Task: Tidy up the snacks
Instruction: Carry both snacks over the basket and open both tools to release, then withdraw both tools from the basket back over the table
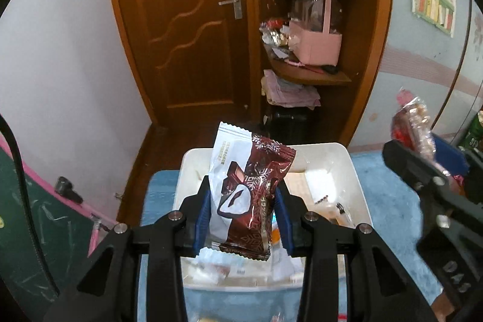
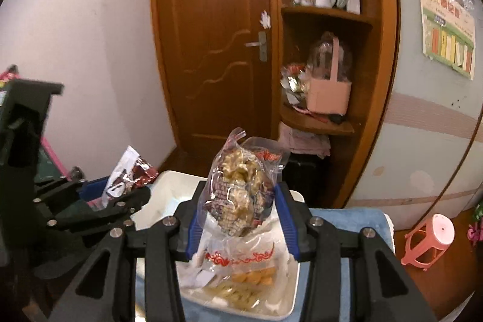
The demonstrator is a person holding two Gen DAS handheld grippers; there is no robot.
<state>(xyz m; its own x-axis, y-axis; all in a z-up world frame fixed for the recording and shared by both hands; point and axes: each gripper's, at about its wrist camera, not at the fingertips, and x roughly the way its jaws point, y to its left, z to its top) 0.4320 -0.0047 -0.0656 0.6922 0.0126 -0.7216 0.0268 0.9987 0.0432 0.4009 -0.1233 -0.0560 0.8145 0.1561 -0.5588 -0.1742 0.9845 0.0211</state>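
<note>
Both sets of jaws are clamped on snacks: the left gripper (image 1: 243,210) pinches a brown-and-white chocolate packet (image 1: 247,195) between its blue pads, and the right gripper (image 2: 238,210) pinches a clear bag of golden nutty pieces (image 2: 241,192). Each packet stands upright and is held clear above the white bin (image 1: 347,159), which sits on a blue cloth (image 1: 389,189).

I'd say this is the carrying step, two snacks lifted out together with neither set down yet. The next move calls for a place to put each one, and nothing in view plainly marks that spot, so I can't tell where they belong.

More wrapped snacks lie in the bin below, among them a bag with orange pieces (image 2: 256,279). The two grippers hang close side by side, so swinging either one across could knock the other.

Farther off stand a wooden door (image 1: 187,29) and open shelves holding a pink basket (image 1: 317,44); right of the cloth, a pink stool (image 2: 428,240) lies tipped on the floor.
</note>
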